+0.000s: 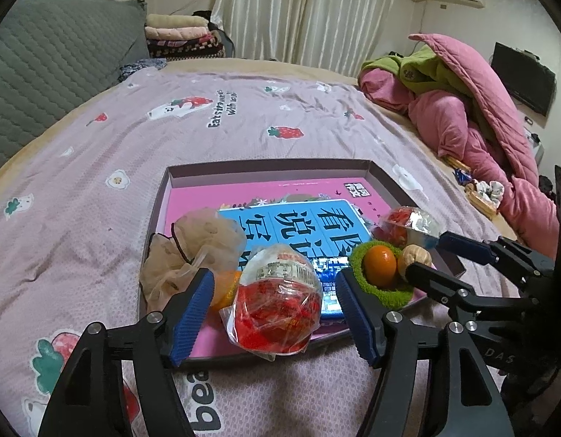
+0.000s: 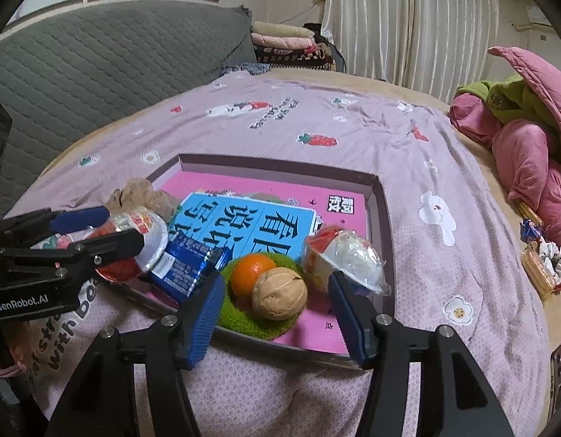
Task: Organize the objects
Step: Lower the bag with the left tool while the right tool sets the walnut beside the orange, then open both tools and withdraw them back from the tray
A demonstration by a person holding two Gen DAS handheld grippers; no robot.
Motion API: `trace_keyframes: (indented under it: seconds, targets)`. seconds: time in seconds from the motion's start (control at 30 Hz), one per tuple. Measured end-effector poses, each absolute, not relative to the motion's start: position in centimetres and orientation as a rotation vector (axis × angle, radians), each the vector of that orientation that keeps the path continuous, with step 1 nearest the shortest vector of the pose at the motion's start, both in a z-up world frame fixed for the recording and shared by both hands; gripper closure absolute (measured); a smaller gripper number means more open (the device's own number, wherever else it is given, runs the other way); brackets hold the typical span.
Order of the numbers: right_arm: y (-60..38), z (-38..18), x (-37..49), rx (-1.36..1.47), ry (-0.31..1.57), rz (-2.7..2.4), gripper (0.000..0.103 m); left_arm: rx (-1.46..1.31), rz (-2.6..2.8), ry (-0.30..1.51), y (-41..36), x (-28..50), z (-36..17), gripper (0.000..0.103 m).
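A shallow tray (image 1: 266, 169) on the bed holds a pink book under a blue book (image 1: 298, 225). My left gripper (image 1: 275, 302) is open around a plastic-wrapped jelly cup (image 1: 277, 309) with a red filling; small gaps show at both pads. A blue snack packet (image 1: 328, 287) and a beige mesh scrunchie (image 1: 193, 251) lie beside it. My right gripper (image 2: 277, 313) is open over a green fuzzy ring (image 2: 244, 318) carrying a tangerine (image 2: 251, 275) and a walnut (image 2: 278, 293). A second jelly cup (image 2: 342, 258) sits just past its right finger.
The tray rests on a lilac strawberry-print sheet (image 1: 98, 189). A heap of pink and green quilts (image 1: 462, 116) fills the right side. Small snacks and a scrunchie (image 2: 542, 258) lie by the bed's right edge. A grey quilted cushion (image 2: 98, 69) stands at left.
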State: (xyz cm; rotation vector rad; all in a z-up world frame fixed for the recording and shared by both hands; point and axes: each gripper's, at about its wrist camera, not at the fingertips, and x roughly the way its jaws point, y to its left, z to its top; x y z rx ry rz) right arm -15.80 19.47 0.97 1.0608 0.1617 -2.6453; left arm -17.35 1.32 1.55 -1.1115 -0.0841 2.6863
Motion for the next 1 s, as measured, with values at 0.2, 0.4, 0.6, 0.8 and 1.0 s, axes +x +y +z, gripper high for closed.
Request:
trace_keyframes:
  seconds: [0.2,0.4,0.6,0.8,1.0]
  targets:
    - [19.6,2.0,-15.1,0.995,0.128,-2.663,0.036,-1.101,2.702,-0.088,1.0,-17.0,1.9,0.029]
    - [19.4,2.7,-14.5,0.941,0.106,-2.663,0.033,-1.085,2.703,-0.105,0.5,-16.7,2.5,0.028]
    - [19.0,3.7,-13.6,0.862,0.085,-2.666,0.03,-1.046,2.731,-0.098,0.0,-16.0,3.2,0.026]
    - [18.3,4.3,-12.6,0.786,0.109,-2.675,0.028,-1.033,2.734,-0.092,-0.6,-15.3,3.6,0.025]
    - [17.7,4.5,-11.4,0.742,0.103,-2.682,0.024,-0.983,2.769,-0.051,-0.7,-14.1,4.2,0.024]
